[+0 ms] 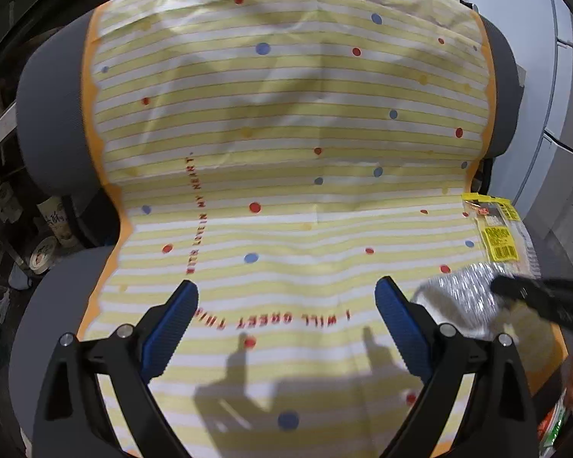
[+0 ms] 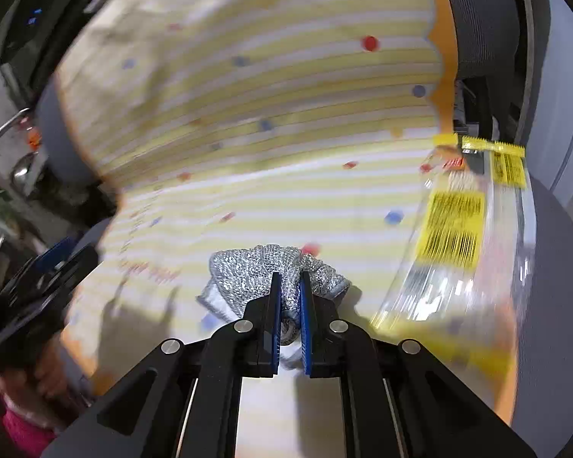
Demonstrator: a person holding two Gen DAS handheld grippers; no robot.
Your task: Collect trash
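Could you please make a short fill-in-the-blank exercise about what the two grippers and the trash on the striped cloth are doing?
1. The right gripper is shut on a crumpled ____ wrapper.
2. The left gripper holds nothing; its jaws stand ____.
3. The clear packet near the cloth's edge bears ____ labels.
4. The dots on the cloth are red, yellow and ____.

Missing words: silver; open; yellow; blue

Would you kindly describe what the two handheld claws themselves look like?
Both the left claw and right claw have black angular linkage arms with round silver pivot bolts and flat fingers faced with ribbed blue pads. No cables or markings show.
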